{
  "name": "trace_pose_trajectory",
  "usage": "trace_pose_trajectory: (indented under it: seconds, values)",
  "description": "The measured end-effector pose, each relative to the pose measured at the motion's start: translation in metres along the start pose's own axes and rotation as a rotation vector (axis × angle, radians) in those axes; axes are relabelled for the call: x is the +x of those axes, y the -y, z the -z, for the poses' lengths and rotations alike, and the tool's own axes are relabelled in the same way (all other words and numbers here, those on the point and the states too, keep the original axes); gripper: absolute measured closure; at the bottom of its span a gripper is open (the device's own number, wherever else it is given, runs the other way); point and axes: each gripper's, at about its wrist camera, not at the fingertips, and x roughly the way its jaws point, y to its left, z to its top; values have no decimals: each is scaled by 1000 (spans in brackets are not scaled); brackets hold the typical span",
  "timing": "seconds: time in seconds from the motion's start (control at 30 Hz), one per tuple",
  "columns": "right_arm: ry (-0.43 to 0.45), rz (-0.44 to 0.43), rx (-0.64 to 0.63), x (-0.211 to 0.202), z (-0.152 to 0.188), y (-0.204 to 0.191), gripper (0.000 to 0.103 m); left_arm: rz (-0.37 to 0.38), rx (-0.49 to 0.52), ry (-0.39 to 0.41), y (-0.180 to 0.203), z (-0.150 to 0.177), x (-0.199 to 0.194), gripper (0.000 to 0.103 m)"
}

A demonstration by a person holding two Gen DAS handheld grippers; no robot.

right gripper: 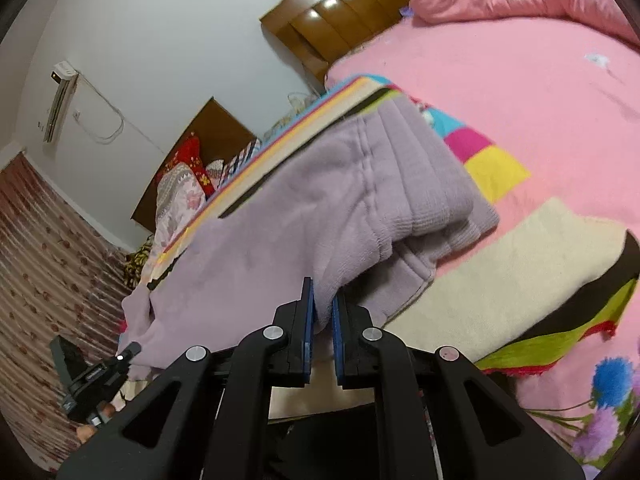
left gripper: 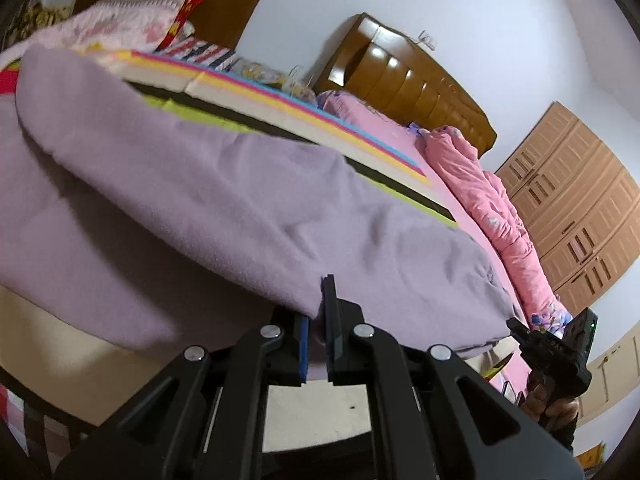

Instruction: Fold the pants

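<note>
Lilac fleece pants (left gripper: pixel 224 200) lie along the bed, partly lifted off a striped blanket. My left gripper (left gripper: pixel 317 312) is shut on the near edge of the pants, with cloth pinched between its blue pads. In the right wrist view the pants (right gripper: pixel 320 216) show their ribbed waistband (right gripper: pixel 436 184) at the far end. My right gripper (right gripper: pixel 323 312) is shut on the pants' near edge by the waist. The right gripper shows in the left wrist view (left gripper: pixel 516 326), at the pants' right end. The left gripper shows in the right wrist view (right gripper: pixel 130 350), at the leg end.
A striped multicolour blanket (right gripper: pixel 532 264) lies under the pants on a pink bedsheet (right gripper: pixel 540 92). A pink quilt (left gripper: pixel 492 208) is bunched along the far side. A wooden headboard (left gripper: pixel 404 76), a wardrobe (left gripper: pixel 580 208) and pillows (left gripper: pixel 132 20) stand beyond.
</note>
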Motion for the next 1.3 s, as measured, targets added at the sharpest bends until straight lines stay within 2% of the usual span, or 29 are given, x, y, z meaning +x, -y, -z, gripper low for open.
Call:
trace_pose_trajectory:
  seconds: [0.1, 0.2, 0.3, 0.37, 0.43, 0.53, 0.6, 0.7, 0.73, 0.8, 0.87, 0.9, 0.93, 1.0, 1.03, 1.1, 1.13, 1.17, 1.2, 1.23, 1.3]
  values:
    - [-42, 17, 36, 11, 7, 16, 94, -14, -11, -52, -9, 9, 15, 97]
    - [-30, 3, 40, 12, 8, 19, 95, -10, -51, -96, -23, 18, 27, 97]
    - [-37, 9, 32, 13, 7, 19, 95, -16, -27, -96, -21, 19, 25, 93]
    - [-33, 7, 37, 12, 7, 20, 95, -25, -25, -95, -21, 18, 24, 87]
    - [-28, 4, 42, 12, 8, 20, 93, -29, -37, -75, -24, 16, 17, 68]
    - [-29, 12, 38, 12, 8, 18, 91, -24, -53, -21, -32, 9, 4, 54]
    - [-27, 17, 37, 12, 8, 16, 90, -16, -80, -1, -39, 3, -2, 51]
    - [-25, 29, 30, 11, 10, 13, 90, 5, -150, 8, -57, -4, -1, 52]
    - [-27, 31, 31, 11, 10, 13, 90, -2, -173, 2, -64, -4, 3, 56]
    - [-38, 40, 33, 8, 9, 10, 88, 30, -222, -42, -74, -1, 11, 75]
    - [-55, 63, 32, 0, 9, 5, 82, 82, -244, -62, -78, 5, 7, 75]
    - [-50, 87, 18, -5, 8, 1, 81, 77, -238, -51, -80, 5, 2, 70]
    - [-23, 126, -12, -15, 9, -6, 81, 71, -234, -28, -84, 4, -7, 50]
    - [43, 200, -78, -28, 9, -22, 80, 46, -263, 66, -102, -2, -32, 20]
    - [87, 236, -150, -33, 9, -40, 79, 35, -284, 114, -112, -5, -44, 18]
    - [102, 208, -254, -27, 8, -73, 79, -21, -349, 187, -142, -19, -66, 18]
    - [86, 173, -313, -16, 8, -94, 72, -62, -385, 216, -158, -26, -75, 18]
    - [62, 138, -365, -4, 10, -114, 55, -102, -412, 251, -173, -32, -84, 18]
    - [30, 86, -432, 11, 13, -140, 46, -149, -434, 281, -187, -38, -92, 17]
    - [3, 23, -508, 28, 18, -169, 33, -202, -458, 297, -201, -42, -98, 17]
    - [-35, -75, -635, 56, 29, -216, 32, -305, -533, 330, -229, -49, -110, 17]
